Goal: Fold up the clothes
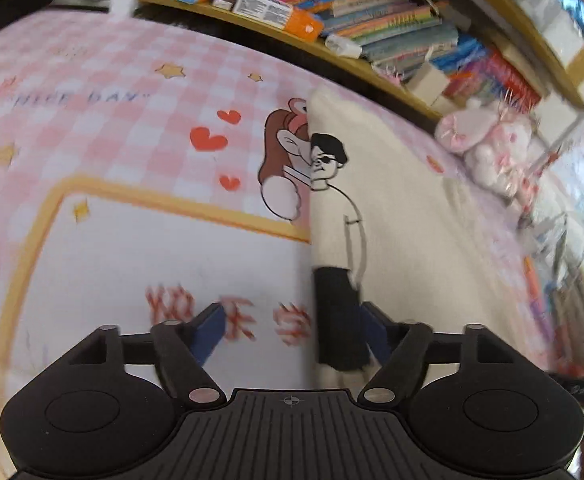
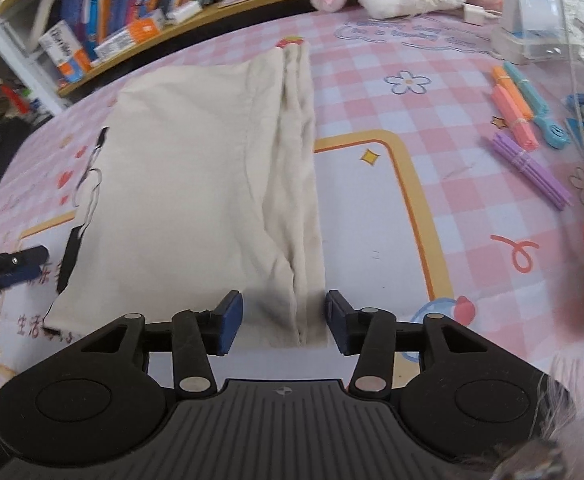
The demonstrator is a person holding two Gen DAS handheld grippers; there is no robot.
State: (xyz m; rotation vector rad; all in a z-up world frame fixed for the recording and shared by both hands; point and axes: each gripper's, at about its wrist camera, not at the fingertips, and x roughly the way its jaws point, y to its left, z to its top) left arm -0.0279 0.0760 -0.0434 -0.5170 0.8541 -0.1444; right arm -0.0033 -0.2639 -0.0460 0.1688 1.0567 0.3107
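Cream cotton T-shirt (image 2: 196,184) lies half-folded on my pink checked worktop (image 2: 432,208); soft, light and limp, best pinched at its hem corners. Left gripper (image 1: 292,328) and right gripper (image 2: 282,318) both gape, empty.

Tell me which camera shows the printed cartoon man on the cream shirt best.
The left wrist view: the cartoon man appears nearly whole along the cream shirt edge, slightly blurred. The right wrist view shows only a thin sliver of the print at the shirt's left edge.
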